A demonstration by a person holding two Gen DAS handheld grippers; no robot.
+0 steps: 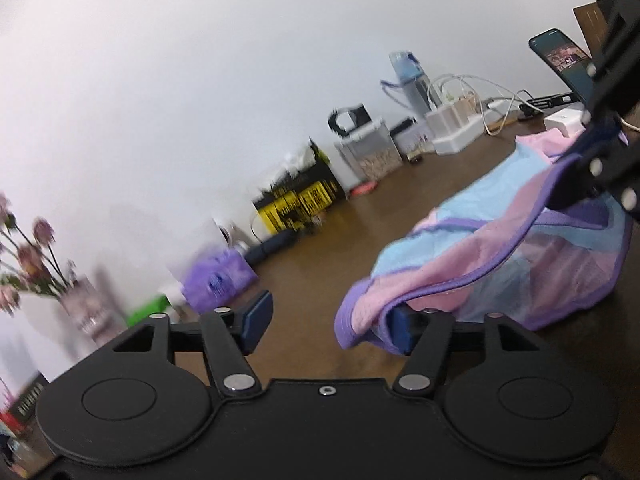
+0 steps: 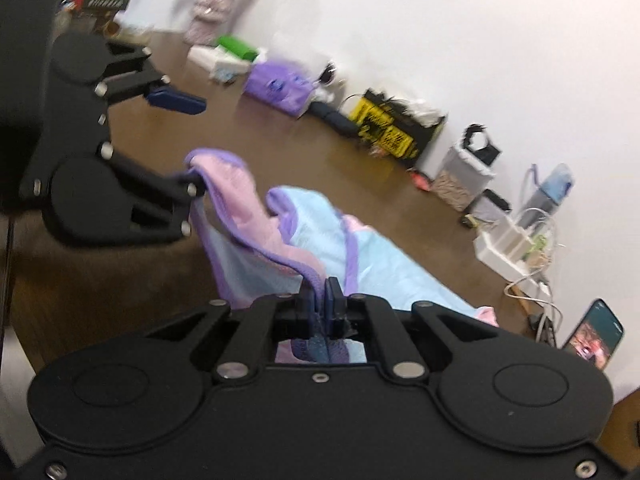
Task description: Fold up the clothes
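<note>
No readable text

The yellow-and-black box (image 2: 394,130) by the far wall bears print, but blur leaves it illegible.

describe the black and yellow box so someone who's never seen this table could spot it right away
Look along the back edge of the brown table, where clutter lines the white wall. About midway, between a purple pouch and a clear lidded container, stands the black and yellow box, the only thing with bright yellow panels.
</note>
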